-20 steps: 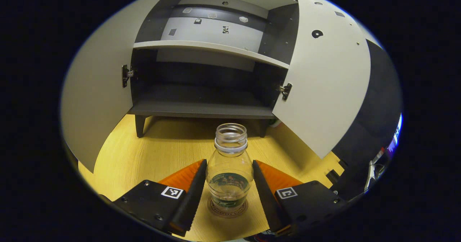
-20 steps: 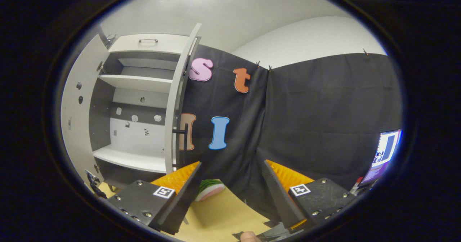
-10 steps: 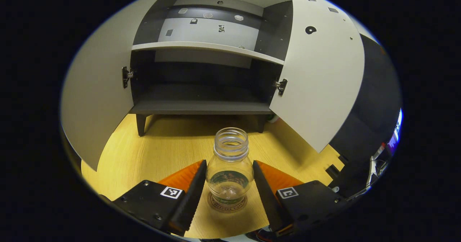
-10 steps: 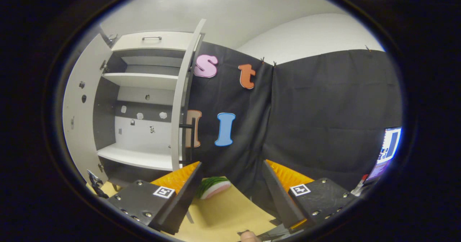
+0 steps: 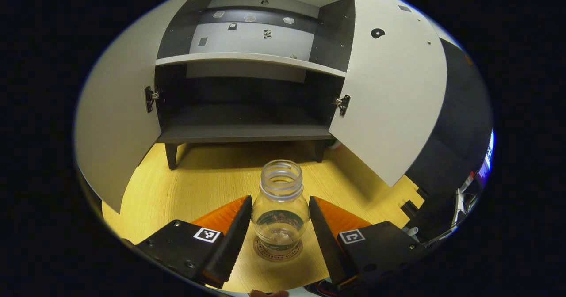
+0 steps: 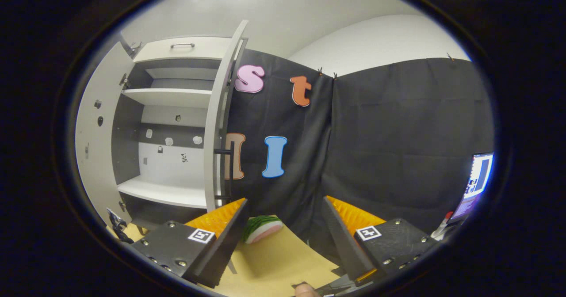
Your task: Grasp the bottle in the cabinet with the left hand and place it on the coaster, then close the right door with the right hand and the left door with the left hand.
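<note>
The bottle [image 5: 280, 211] stands upright on the coaster [image 5: 278, 250], in front of the cabinet [image 5: 247, 131]. The left gripper [image 5: 277, 219] brackets it, fingers apart. Withdraw straight back to avoid tipping it. Right gripper [image 6: 283, 226]: spread, empty. Cabinet lower compartment: empty; both doors open.

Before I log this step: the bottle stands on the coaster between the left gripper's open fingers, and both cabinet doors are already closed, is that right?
Not quite. The bottle does stand on the coaster between the left gripper's open fingers, but both doors are open: the left gripper view shows the left door and right door swung wide.
</note>
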{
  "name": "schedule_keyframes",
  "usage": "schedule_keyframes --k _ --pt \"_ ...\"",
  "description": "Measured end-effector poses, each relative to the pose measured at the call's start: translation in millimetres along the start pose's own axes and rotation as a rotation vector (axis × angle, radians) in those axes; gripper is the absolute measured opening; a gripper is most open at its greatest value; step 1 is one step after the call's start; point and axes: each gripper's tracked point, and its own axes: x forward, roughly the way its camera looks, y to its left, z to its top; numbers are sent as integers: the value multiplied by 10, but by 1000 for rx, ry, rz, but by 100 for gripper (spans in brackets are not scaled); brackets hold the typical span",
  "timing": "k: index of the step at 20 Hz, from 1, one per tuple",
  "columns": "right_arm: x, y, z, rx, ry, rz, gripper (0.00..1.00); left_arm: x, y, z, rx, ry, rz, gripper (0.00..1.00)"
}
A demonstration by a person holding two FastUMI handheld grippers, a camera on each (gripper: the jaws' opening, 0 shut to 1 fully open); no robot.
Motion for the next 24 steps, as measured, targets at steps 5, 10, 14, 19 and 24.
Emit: schedule_keyframes --k 5,10,14,19,24 --pt "13 13 -64 6 9 3 100 -17 -24 29 35 7 4 88" --pt "40 40 -149 21 26 12 100 -112 -131 171 50 -23 -21 88" --pt "99 70 -162 32 29 20 100 -265 -228 438 50 -89 -24 88" --pt "225 149 -115 39 14 50 100 -559 -289 938 23 -194 -5 88" --pt "476 295 120 45 -37 110 100 -1022 -212 1661 9 -324 71 88"
